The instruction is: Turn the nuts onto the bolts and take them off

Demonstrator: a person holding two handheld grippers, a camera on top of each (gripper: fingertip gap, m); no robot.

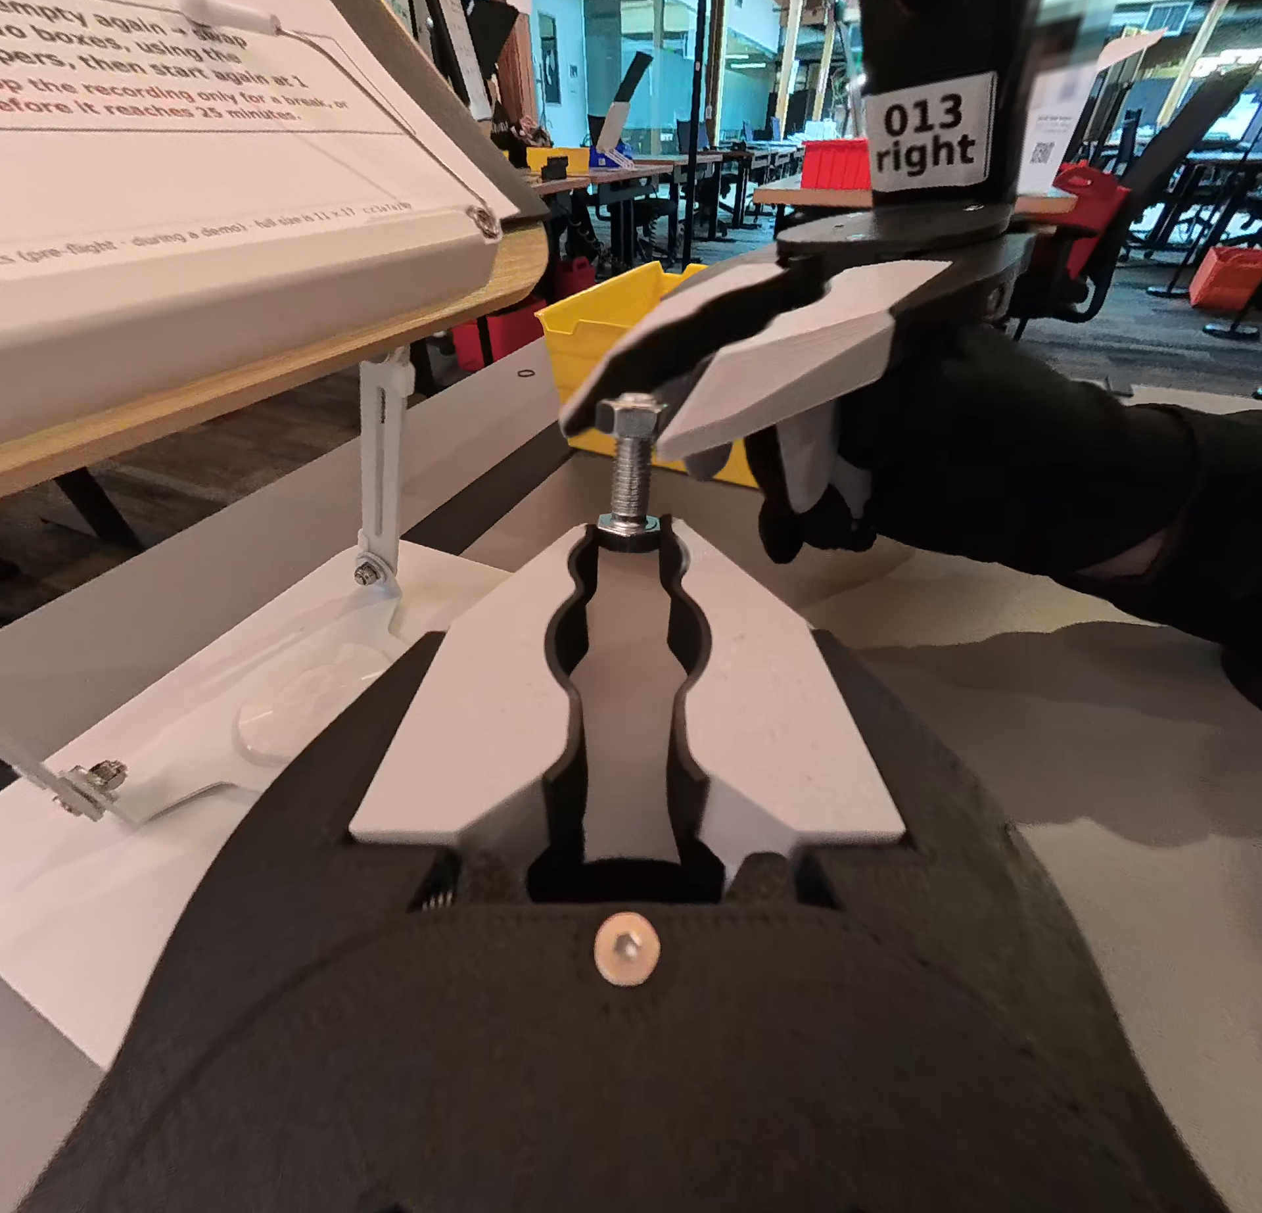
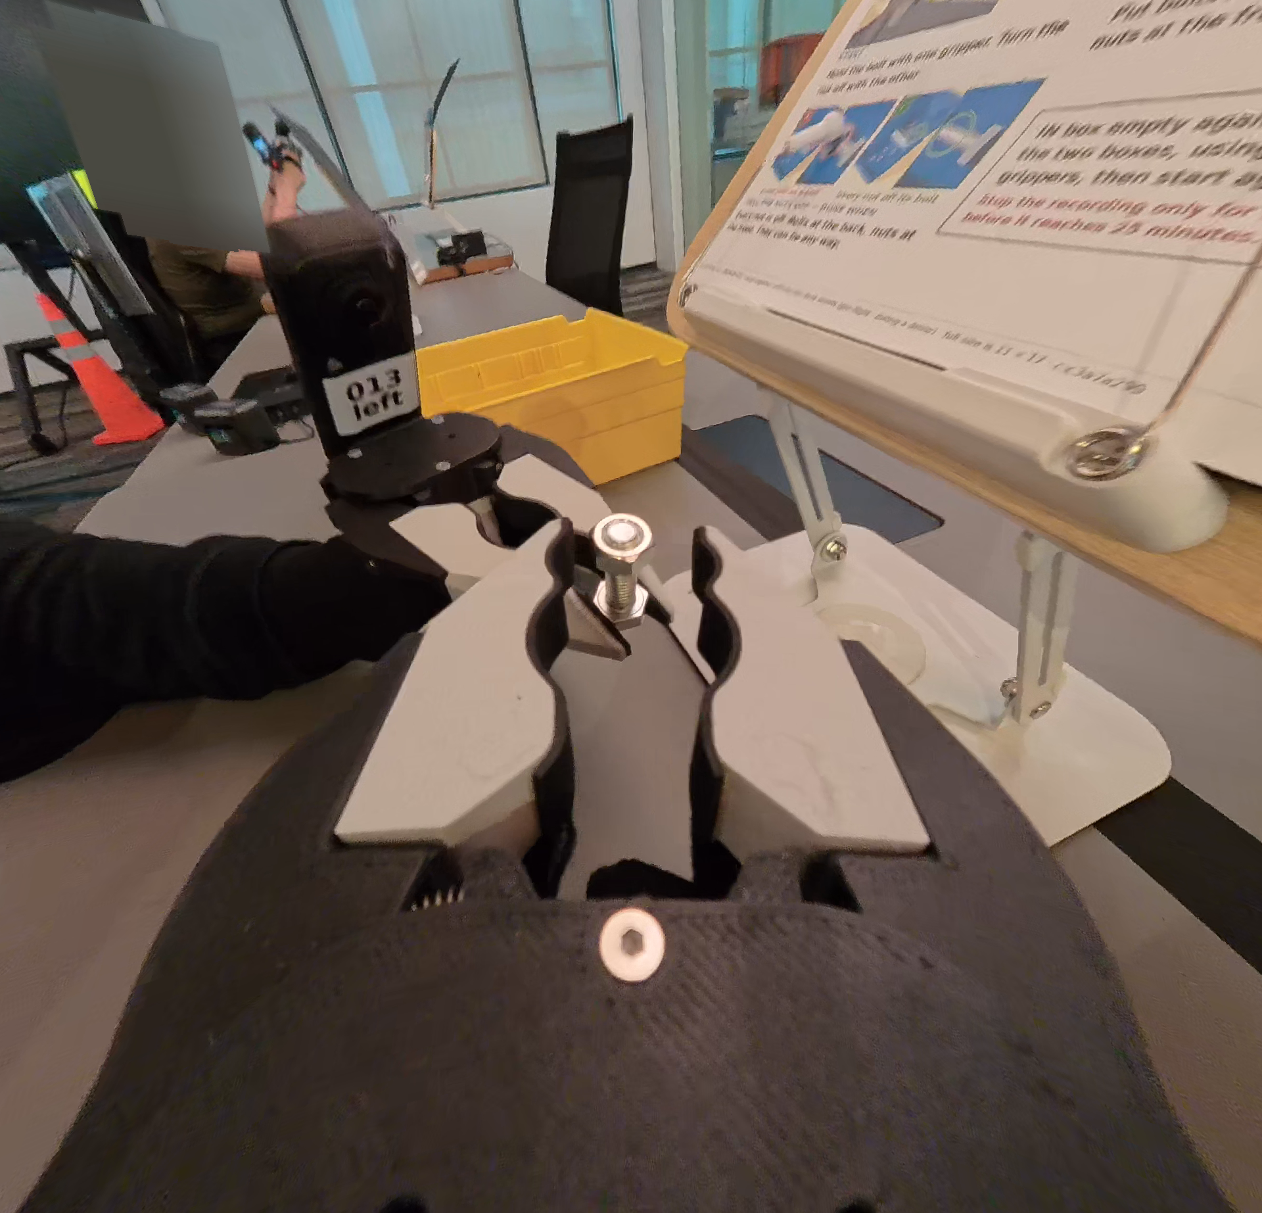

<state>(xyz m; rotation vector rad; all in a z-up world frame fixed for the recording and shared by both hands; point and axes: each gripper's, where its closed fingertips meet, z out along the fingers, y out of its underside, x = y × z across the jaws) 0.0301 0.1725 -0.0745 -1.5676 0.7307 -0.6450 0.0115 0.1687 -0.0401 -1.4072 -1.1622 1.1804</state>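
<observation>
Left tool (image 1: pixel 627 531) clamping nut (image 1: pixel 627 523), right tool (image 2: pixel 628 552) wide around bolt (image 2: pixel 620 565) head, yellow bin (image 2: pixel 567 388) behind, document stand (image 2: pixel 956 634) beside.

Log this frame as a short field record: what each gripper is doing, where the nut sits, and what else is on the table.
left gripper: shut on nut
right gripper: open, around bolt head
bolt: upright, head up
nut: near bolt's lower end
bin: yellow, behind the grippers
stand: holds instruction sheet, beside the work
</observation>
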